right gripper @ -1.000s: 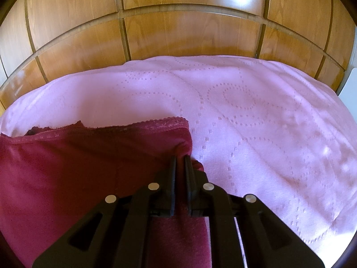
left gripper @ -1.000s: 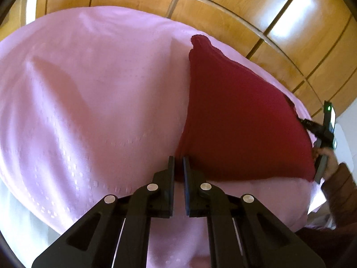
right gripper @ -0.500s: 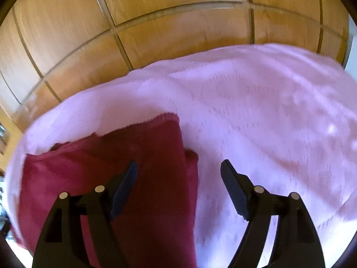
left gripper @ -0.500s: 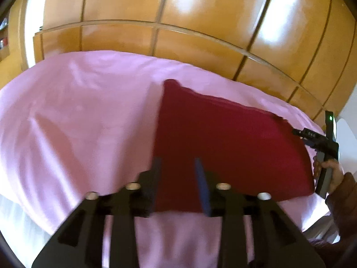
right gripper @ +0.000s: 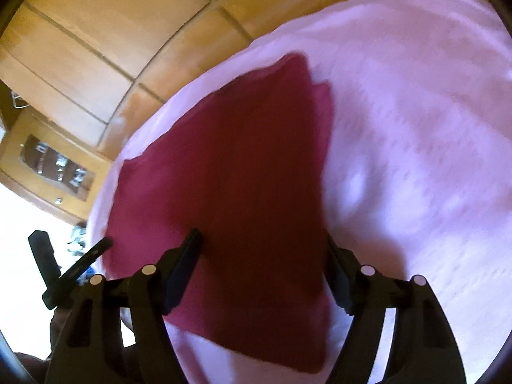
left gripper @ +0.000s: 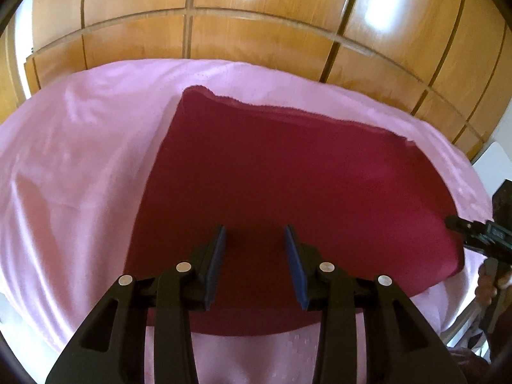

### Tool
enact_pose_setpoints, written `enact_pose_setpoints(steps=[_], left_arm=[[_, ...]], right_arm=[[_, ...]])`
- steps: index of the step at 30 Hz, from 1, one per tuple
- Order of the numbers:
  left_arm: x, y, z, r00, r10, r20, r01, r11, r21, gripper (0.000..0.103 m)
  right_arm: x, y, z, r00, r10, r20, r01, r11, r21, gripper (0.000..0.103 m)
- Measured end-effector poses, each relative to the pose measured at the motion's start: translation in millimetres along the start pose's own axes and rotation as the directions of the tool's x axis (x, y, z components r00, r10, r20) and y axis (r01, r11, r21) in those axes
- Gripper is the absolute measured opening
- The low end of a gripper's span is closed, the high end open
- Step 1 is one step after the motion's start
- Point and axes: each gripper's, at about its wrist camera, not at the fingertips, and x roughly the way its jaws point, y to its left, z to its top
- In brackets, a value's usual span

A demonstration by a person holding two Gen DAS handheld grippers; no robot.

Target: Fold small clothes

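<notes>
A dark red garment (left gripper: 288, 176) lies flat and folded on the pink bedspread (left gripper: 80, 160). My left gripper (left gripper: 254, 228) hovers open over the garment's near edge, and nothing is between its pads. In the right wrist view the same garment (right gripper: 249, 160) stretches away from my right gripper (right gripper: 262, 236). Its jaws stand wide apart and are closing slightly. The cloth lies below them, and the pads do not press on it. The right gripper's fingers (left gripper: 460, 224) show at the garment's right corner. The left gripper's fingers (right gripper: 92, 252) show at its left corner.
Wooden wardrobe panels (left gripper: 256, 32) stand just behind the bed. A person's hand (left gripper: 489, 284) holds the right gripper at the bed's right edge. A wooden cabinet with a glass front (right gripper: 54, 166) stands off the left side. The pink bedspread (right gripper: 416, 128) extends to the right.
Both grippers were shut on the garment's near corners a second ago. Both have let go, opened and pulled back. The right one has swung to look left across the garment.
</notes>
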Motion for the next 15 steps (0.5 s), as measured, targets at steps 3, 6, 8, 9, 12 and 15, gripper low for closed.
enact_pose_setpoints(steps=[3, 6, 8, 9, 12, 15], left_arm=[[3, -8, 1, 0.999, 0.034, 0.0, -0.034, 0.999, 0.029, 0.036], [7, -11, 1, 0.999, 0.048, -0.005, -0.047, 0.998, 0.044, 0.036], [8, -10, 0, 0.999, 0.047, -0.009, -0.047, 0.998, 0.04, 0.036], [9, -10, 0, 0.999, 0.048, -0.012, -0.047, 0.998, 0.038, 0.036], [10, -12, -1, 0.998, 0.061, -0.012, -0.06, 0.997, 0.048, 0.036], [11, -14, -2, 0.998, 0.068, -0.013, -0.067, 0.996, 0.054, 0.036]], right_arm=[[2, 4, -2, 1.0, -0.005, 0.006, 0.005, 1.0, -0.012, 0.068], [4, 3, 0, 1.0, -0.001, -0.003, 0.001, 1.0, -0.012, 0.059], [3, 2, -1, 1.0, -0.012, -0.003, 0.012, 1.0, -0.019, 0.052], [4, 2, 0, 1.0, -0.016, -0.002, 0.016, 1.0, -0.02, 0.047], [3, 5, -2, 1.0, -0.018, -0.003, 0.017, 0.999, -0.03, 0.04], [2, 8, -2, 1.0, -0.023, -0.01, 0.023, 0.999, -0.04, 0.038]])
